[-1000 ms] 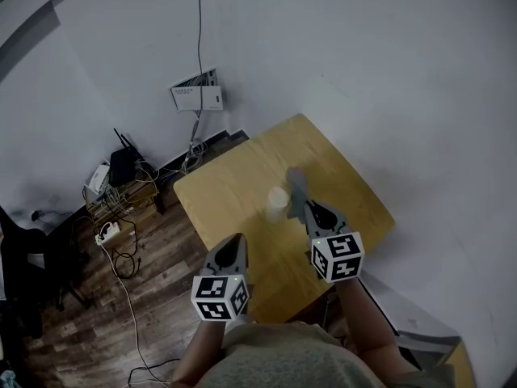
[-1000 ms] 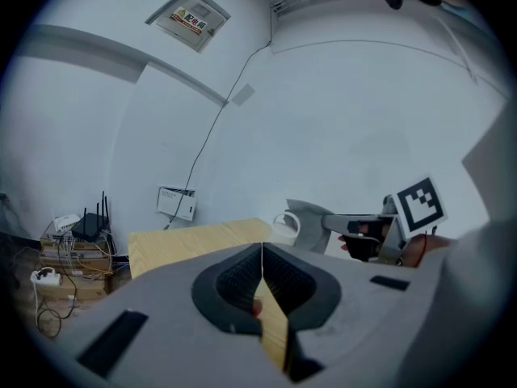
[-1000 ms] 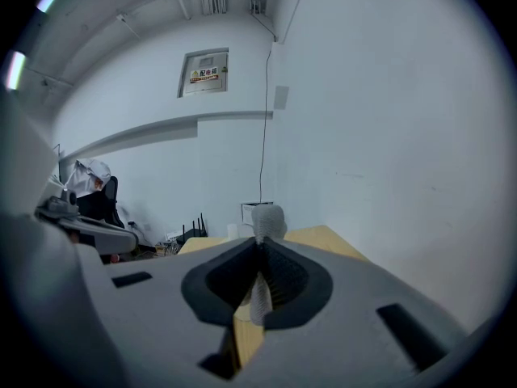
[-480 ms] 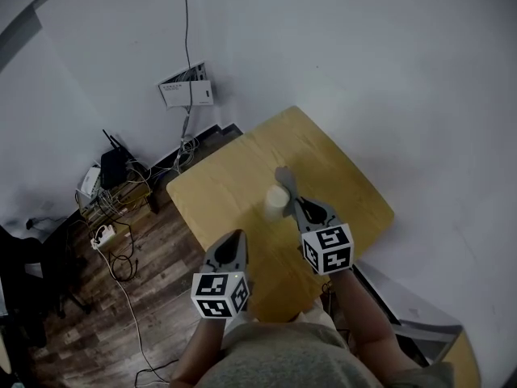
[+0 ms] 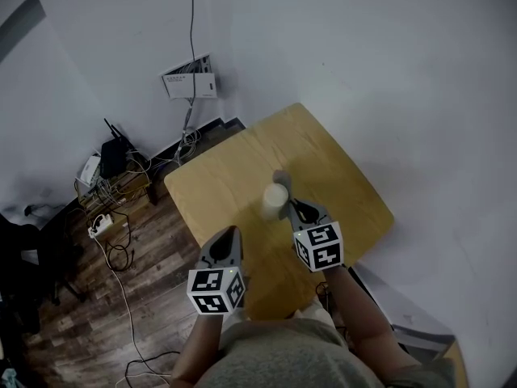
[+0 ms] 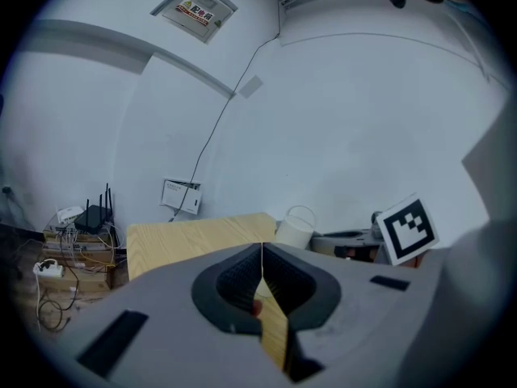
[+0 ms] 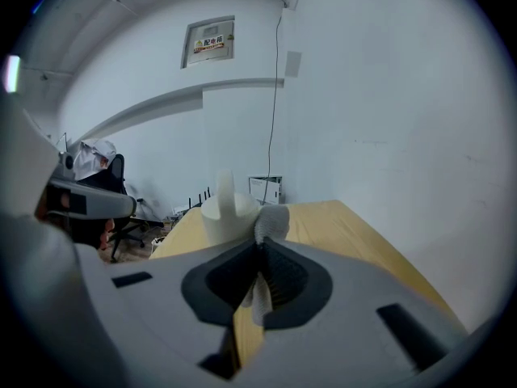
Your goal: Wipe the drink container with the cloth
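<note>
A white drink container stands upright near the middle of the wooden table. My right gripper is just to its right, shut on a grey cloth that sticks up beside the container's far side. In the right gripper view the cloth is pinched in the jaws of the right gripper and lies against the container. My left gripper hangs over the table's near left part, shut and holding nothing. The left gripper view shows the left gripper closed, with the container ahead to the right.
A router, a power strip and loose cables lie on the wooden floor left of the table. A white wall box with a cable hangs on the wall behind. The table's right edge runs along the white wall.
My right gripper has moved left and nearer with the cloth, bringing it closer against the container. The left gripper has stayed shut and shifted only slightly.
</note>
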The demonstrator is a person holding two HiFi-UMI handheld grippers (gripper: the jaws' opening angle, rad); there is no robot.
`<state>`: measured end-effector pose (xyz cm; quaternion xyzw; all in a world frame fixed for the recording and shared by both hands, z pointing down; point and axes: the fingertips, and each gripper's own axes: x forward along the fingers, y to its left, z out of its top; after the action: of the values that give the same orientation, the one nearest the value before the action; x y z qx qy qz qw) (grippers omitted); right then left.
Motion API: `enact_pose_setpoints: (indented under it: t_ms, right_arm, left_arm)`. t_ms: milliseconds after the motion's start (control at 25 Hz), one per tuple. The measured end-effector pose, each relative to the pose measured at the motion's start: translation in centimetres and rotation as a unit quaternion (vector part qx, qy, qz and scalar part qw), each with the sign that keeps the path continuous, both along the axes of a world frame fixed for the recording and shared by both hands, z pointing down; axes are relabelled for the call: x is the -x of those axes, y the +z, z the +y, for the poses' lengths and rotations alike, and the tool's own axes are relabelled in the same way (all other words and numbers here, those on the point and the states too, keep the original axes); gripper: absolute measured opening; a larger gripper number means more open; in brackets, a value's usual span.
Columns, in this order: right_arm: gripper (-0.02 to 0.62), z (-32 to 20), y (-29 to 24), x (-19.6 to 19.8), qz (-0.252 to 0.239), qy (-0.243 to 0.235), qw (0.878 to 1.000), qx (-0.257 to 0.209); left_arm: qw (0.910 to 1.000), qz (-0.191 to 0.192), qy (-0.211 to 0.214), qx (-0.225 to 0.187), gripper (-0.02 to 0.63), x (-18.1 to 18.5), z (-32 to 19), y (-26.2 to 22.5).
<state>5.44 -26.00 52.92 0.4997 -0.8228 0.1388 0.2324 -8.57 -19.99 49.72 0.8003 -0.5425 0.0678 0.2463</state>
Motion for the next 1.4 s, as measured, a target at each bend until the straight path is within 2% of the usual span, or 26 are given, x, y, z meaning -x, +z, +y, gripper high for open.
enact_pose_setpoints:
  t_ms: [520, 1040, 1240, 1400]
  right_arm:
    - [0.009, -0.2, 5.3, -0.4, 0.022, -0.007, 0.999, 0.041]
    - [0.009, 0.9, 8.5, -1.0, 0.034, 0.012, 0.997, 0.07]
    - [0.009, 1.6, 6.4, -2.9, 0.001, 0.074, 0.996, 0.053]
    - [0.009, 3.1, 3.3, -3.4, -0.02, 0.091, 0.996, 0.014]
  left_arm:
    - [0.9998, -0.003, -0.014, 0.01, 0.003, -0.3, 1.0, 1.0]
    - [0.9998, -0.004, -0.018, 0.009, 0.003, -0.1, 2.7, 0.7]
    - [0.9998, -0.003, -0.018, 0.006, 0.003, 0.1, 3.0, 0.5]
    - [0.9999, -0.001, -0.014, 0.003, 0.003, 0.0, 3.1, 0.4]
